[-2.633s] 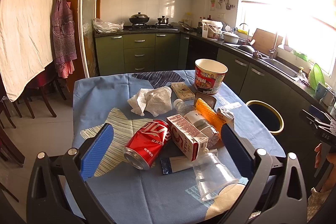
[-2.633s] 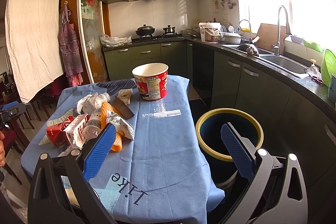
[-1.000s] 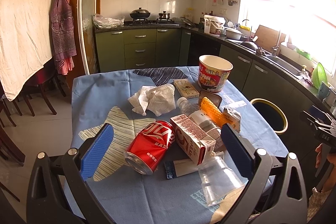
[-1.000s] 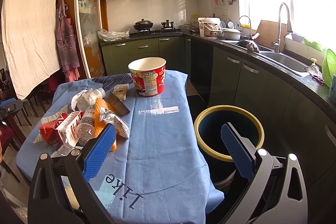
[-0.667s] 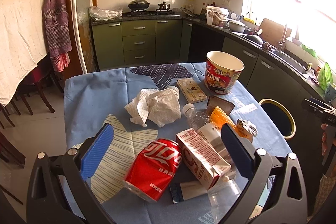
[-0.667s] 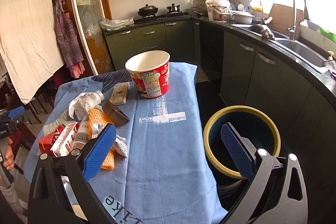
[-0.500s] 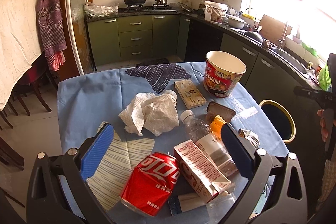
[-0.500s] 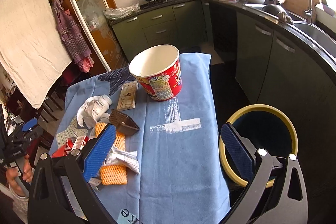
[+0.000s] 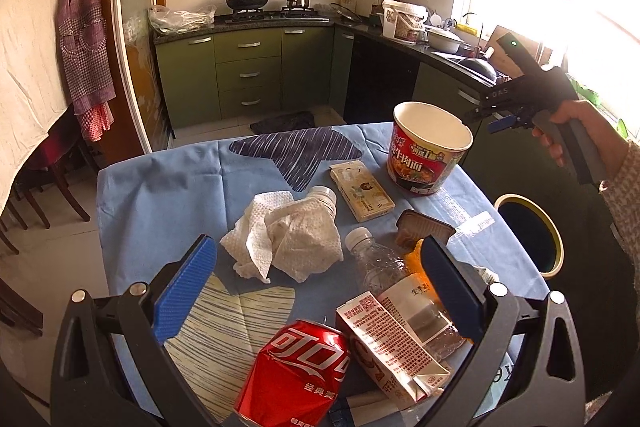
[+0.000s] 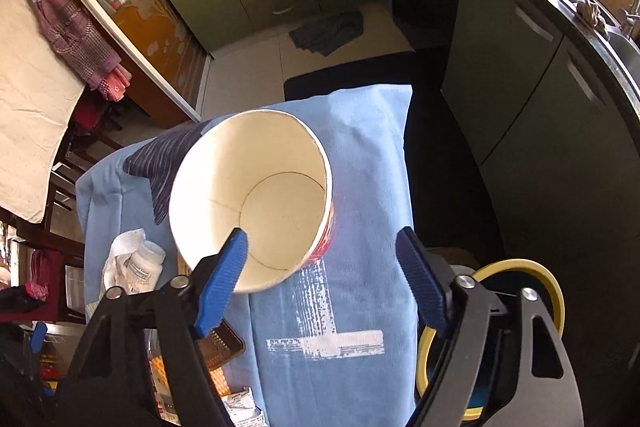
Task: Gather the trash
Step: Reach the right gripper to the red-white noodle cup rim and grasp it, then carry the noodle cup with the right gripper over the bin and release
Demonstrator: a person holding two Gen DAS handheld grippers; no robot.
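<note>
The red noodle cup (image 10: 256, 199), upright, white and empty inside, sits under the right gripper (image 10: 320, 267), jaws apart; left gripper (image 9: 316, 291) likewise spread.

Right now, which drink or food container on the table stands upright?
The red instant-noodle paper cup; the red cola can, clear plastic bottle and carton lie sideways.

Both the left gripper (image 9: 320, 279) and right gripper (image 10: 322, 267) are black frames with silver screws and ribbed blue pads.
</note>
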